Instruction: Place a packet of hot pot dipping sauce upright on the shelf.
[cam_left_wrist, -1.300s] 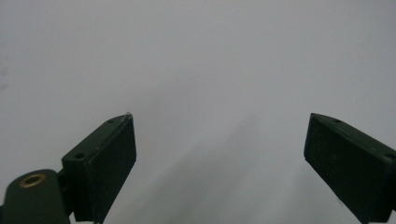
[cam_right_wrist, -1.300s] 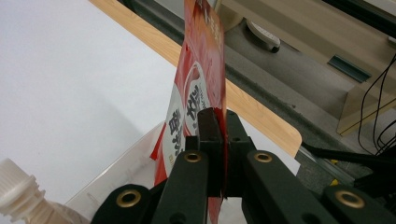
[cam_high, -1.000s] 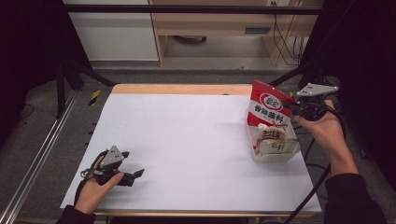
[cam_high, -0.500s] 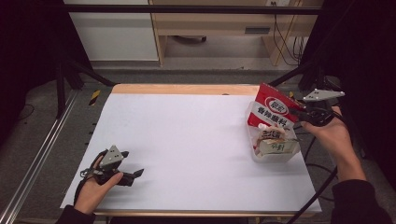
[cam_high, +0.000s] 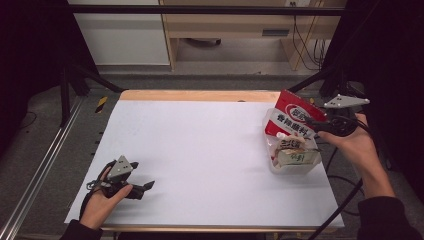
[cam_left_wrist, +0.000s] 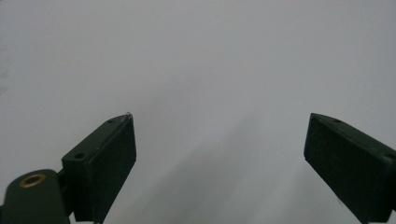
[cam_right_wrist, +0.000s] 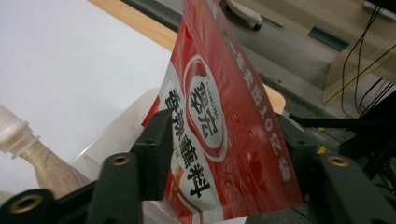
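Letting go, my right gripper (cam_high: 311, 121) had just been opening, its jaws standing apart with the red seasoning packet (cam_high: 295, 116) between them, no longer pinched. That packet leaned upright in the clear plastic tub (cam_high: 295, 167) at the table's (cam_high: 200, 150) far right, long axis tilted, glossy red with white lettering. My left gripper (cam_high: 145, 187), wide open and empty, rested near-left, well apart.

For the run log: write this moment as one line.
right gripper: jaws just opening, red packet between | packet: over clear tub | left gripper: open on table
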